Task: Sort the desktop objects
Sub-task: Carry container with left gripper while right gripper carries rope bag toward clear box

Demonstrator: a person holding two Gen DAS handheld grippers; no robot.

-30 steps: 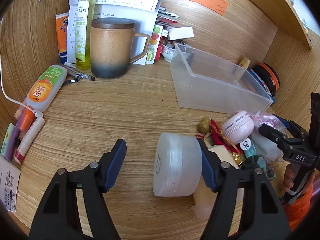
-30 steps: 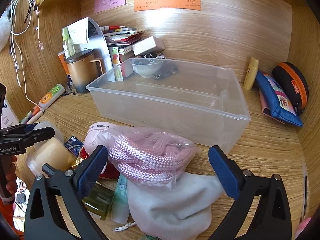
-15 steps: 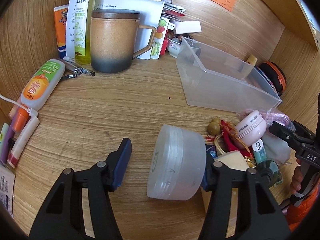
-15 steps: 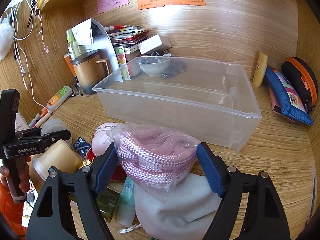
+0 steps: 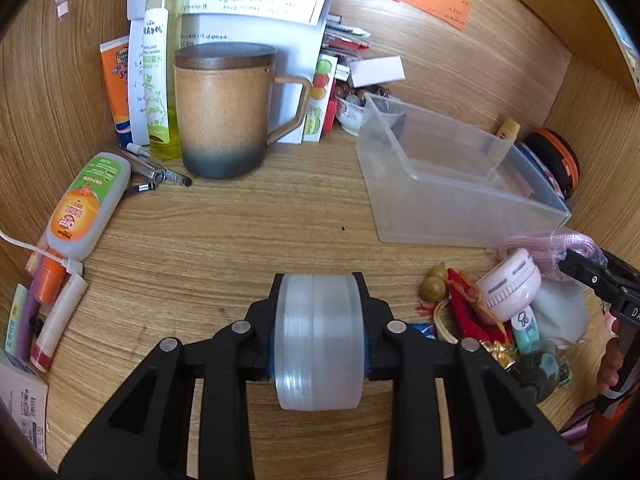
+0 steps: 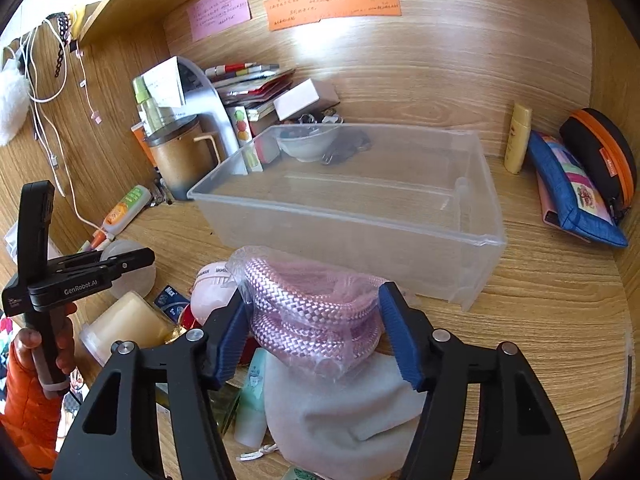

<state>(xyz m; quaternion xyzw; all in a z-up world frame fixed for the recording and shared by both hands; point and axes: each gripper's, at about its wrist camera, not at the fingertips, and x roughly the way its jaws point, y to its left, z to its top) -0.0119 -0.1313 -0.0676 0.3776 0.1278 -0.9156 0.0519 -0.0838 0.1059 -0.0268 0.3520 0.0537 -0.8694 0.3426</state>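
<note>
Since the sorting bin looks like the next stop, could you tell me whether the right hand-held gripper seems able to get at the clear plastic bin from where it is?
Probably yes. The right hand-held gripper is closing around the bagged pink rope, and the clear plastic bin lies just beyond it, open-topped with nothing between them.

Wooden desk (image 5: 224,236): mug (image 5: 224,108), clear bin (image 6: 360,208), pouch (image 6: 572,192).
</note>
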